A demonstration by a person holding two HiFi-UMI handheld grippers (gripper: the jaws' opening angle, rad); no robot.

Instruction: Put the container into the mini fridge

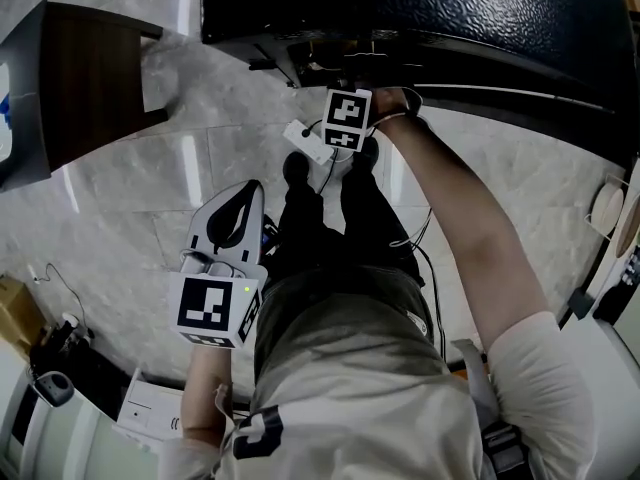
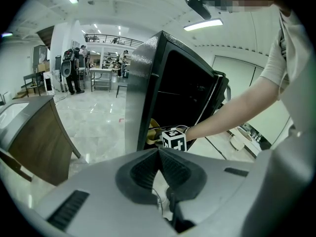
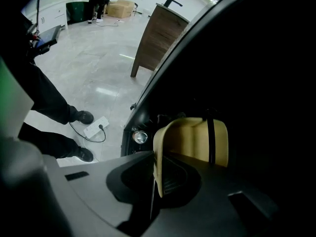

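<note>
- At the open front of the mini fridge (image 3: pixel 256 58), black and standing on the pale floor (image 1: pixel 180 168), I am working low with my right arm stretched out. The inside is so dark in the right gripper view that I can make out no shelf. I judge it best to go in slowly and feel for a resting surface.
- The container (image 3: pixel 197 139), pale yellow and open-topped, is just within the fridge mouth, with its far wall in shadow. I cannot tell whether its bottom rests on anything yet.
- My right tool (image 3: pixel 154 174) is pinching the container's near wall, one jaw inside and one outside. A hold on a single wall lets the container tip. I think the step calls for a level wrist, a straight push along the jaws, and a gentle lowering until the weight comes off. Only then would I spread the jaws and draw straight back.
- My left tool (image 2: pixel 159 154) hangs by my leg, well apart from the fridge, its jaws pressed together on nothing. It is best kept clear of the opening, and it is free for the door afterwards.
- A white power strip (image 1: pixel 308 140) with its cable lies on the floor by my feet, near the fridge front. I should shift my weight with care.
- A small round shiny part (image 3: pixel 139 137) sits at the fridge's lower front edge, just beside the container's corner. The container should pass it without catching.
</note>
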